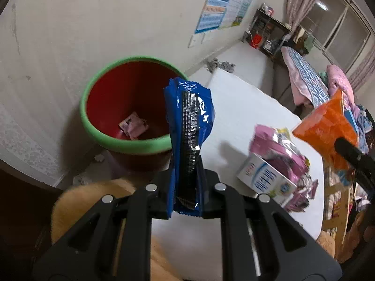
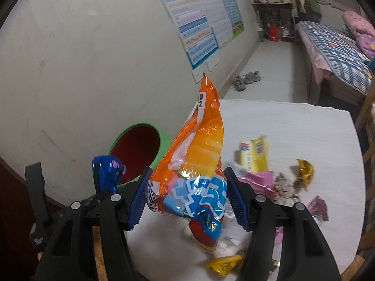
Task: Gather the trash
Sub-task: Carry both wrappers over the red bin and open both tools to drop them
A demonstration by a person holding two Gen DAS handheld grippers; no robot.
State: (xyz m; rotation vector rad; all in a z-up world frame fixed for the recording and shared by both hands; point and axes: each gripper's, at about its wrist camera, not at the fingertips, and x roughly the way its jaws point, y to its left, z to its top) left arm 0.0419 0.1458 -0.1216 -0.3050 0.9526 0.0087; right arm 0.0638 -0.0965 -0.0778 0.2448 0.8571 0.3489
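My left gripper is shut on a blue snack wrapper and holds it upright just right of the red bin with a green rim. A pink wrapper lies in the bin. My right gripper is shut on an orange and blue snack bag, held above the white table. That bag also shows in the left wrist view. The blue wrapper and the bin show at the left of the right wrist view.
On the table lie a white and blue carton, pink wrappers, a yellow packet, a gold wrapper and other scraps. A tan stool is below the left gripper. Shoes and a bed are beyond.
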